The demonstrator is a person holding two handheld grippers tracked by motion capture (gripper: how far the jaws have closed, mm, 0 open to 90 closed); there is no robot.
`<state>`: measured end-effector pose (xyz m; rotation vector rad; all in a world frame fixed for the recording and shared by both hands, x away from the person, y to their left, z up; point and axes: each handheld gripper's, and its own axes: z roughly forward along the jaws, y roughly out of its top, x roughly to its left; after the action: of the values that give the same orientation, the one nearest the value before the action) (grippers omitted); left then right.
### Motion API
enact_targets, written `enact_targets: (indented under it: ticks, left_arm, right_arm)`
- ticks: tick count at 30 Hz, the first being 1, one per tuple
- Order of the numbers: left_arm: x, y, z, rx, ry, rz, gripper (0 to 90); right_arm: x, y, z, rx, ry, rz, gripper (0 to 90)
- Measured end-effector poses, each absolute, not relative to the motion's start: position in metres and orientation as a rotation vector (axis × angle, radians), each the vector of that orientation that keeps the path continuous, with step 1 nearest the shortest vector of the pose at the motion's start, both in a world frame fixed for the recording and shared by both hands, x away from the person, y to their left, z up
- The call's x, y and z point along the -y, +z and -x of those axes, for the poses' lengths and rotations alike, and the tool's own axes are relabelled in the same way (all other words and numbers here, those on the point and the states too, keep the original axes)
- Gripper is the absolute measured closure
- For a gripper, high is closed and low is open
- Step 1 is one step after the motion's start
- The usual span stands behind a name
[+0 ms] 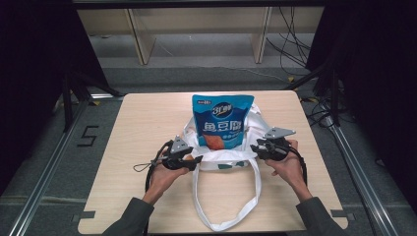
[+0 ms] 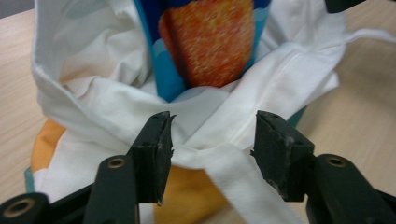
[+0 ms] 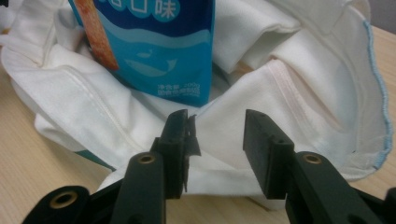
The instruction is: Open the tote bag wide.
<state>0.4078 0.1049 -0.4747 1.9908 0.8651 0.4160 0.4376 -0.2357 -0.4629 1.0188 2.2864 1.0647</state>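
A blue snack pouch (image 1: 222, 120) with an orange picture stands upright in a white cloth tote bag (image 1: 223, 160) at the middle of the table. My left gripper (image 1: 196, 160) is at the bag's left front edge and my right gripper (image 1: 253, 147) at its right front edge. In the left gripper view the left gripper (image 2: 212, 135) stands open, with white bag cloth (image 2: 93, 93) lying between the jaws, unpinched, and the pouch (image 2: 210, 42) behind. In the right gripper view the right gripper (image 3: 217, 128) is open over the bag's rim (image 3: 303, 93), with the pouch (image 3: 159, 42) just beyond.
The bag's long white handles (image 1: 226, 223) loop toward the table's near edge between the person's forearms. The light wooden table (image 1: 147, 123) has bare surface to the left and right of the bag. Wooden furniture legs and cables stand on the floor beyond the far edge.
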Motion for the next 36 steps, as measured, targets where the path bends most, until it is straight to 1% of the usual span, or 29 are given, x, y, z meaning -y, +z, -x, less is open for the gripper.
enact_targets:
  ticks: [1, 2, 3, 6, 7, 8, 9, 11, 13, 14, 16, 17, 21, 23, 25, 30, 31, 32, 33, 36]
  left_arm:
    - [-0.105, -0.475, -0.408, -0.865, 0.416, -1.991, 44.9]
    - [-0.103, -0.470, -0.402, -0.847, 0.445, -1.999, 42.8]
    - [-0.103, -0.470, -0.402, -0.847, 0.445, -1.999, 41.0]
    - [-0.103, -0.466, -0.396, -0.840, 0.440, -1.994, 39.4]
    - [-0.102, -0.466, -0.395, -0.846, 0.445, -1.986, 39.4]
    - [-0.104, -0.466, -0.393, -0.835, 0.451, -2.012, 38.8]
    - [-0.105, -0.465, -0.392, -0.832, 0.466, -2.021, 36.9]
    - [-0.106, -0.466, -0.390, -0.840, 0.458, -2.011, 36.3]
    - [-0.109, -0.466, -0.388, -0.827, 0.465, -2.025, 35.5]
    - [-0.111, -0.467, -0.386, -0.859, 0.471, -1.999, 35.3]
    - [-0.113, -0.465, -0.386, -0.847, 0.489, -2.003, 34.6]
    - [-0.115, -0.465, -0.385, -0.868, 0.492, -1.992, 34.6]
    - [-0.122, -0.465, -0.383, -0.890, 0.473, -1.976, 34.0]
    - [-0.125, -0.464, -0.382, -0.874, 0.491, -1.997, 33.7]
    - [-0.124, -0.466, -0.379, -0.895, 0.475, -1.967, 33.4]
    - [-0.128, -0.468, -0.375, -0.884, 0.481, -1.984, 32.8]
    - [-0.130, -0.468, -0.374, -0.875, 0.482, -2.013, 32.5]
    - [-0.130, -0.468, -0.374, -0.875, 0.482, -2.013, 32.5]
    - [-0.128, -0.470, -0.372, -0.902, 0.475, -1.975, 32.5]
    - [-0.131, -0.473, -0.368, -0.901, 0.484, -1.989, 32.2]
  right_arm:
    - [0.236, -0.463, -0.438, -2.286, 1.065, -1.019, 61.1]
    - [0.238, -0.459, -0.436, -2.298, 1.072, -1.000, 57.3]
    - [0.238, -0.459, -0.436, -2.298, 1.072, -1.000, 57.3]
    - [0.236, -0.455, -0.427, -2.283, 1.106, -1.052, 52.6]
    - [0.236, -0.455, -0.427, -2.283, 1.106, -1.052, 52.6]
    - [0.238, -0.453, -0.428, -2.286, 1.101, -1.019, 51.9]
    - [0.238, -0.452, -0.425, -2.292, 1.102, -0.996, 51.1]
    - [0.237, -0.451, -0.422, -2.283, 1.109, -1.006, 50.1]
    - [0.237, -0.450, -0.421, -2.289, 1.108, -0.994, 49.9]
    - [0.238, -0.450, -0.419, -2.298, 1.107, -0.996, 49.2]
    - [0.238, -0.450, -0.416, -2.288, 1.112, -0.983, 49.1]
    - [0.238, -0.450, -0.416, -2.288, 1.112, -0.983, 49.1]
    - [0.240, -0.450, -0.410, -2.297, 1.114, -1.000, 48.3]
    - [0.241, -0.450, -0.408, -2.304, 1.114, -0.996, 47.9]
    - [0.242, -0.450, -0.407, -2.300, 1.113, -0.988, 47.4]
    - [0.243, -0.451, -0.401, -2.302, 1.110, -0.986, 45.9]
    - [0.243, -0.451, -0.399, -2.307, 1.112, -0.993, 45.6]
    - [0.244, -0.451, -0.399, -2.314, 1.107, -0.986, 45.1]
    - [0.242, -0.451, -0.396, -2.315, 1.111, -1.006, 44.6]
    - [0.242, -0.453, -0.395, -2.316, 1.106, -0.997, 44.4]
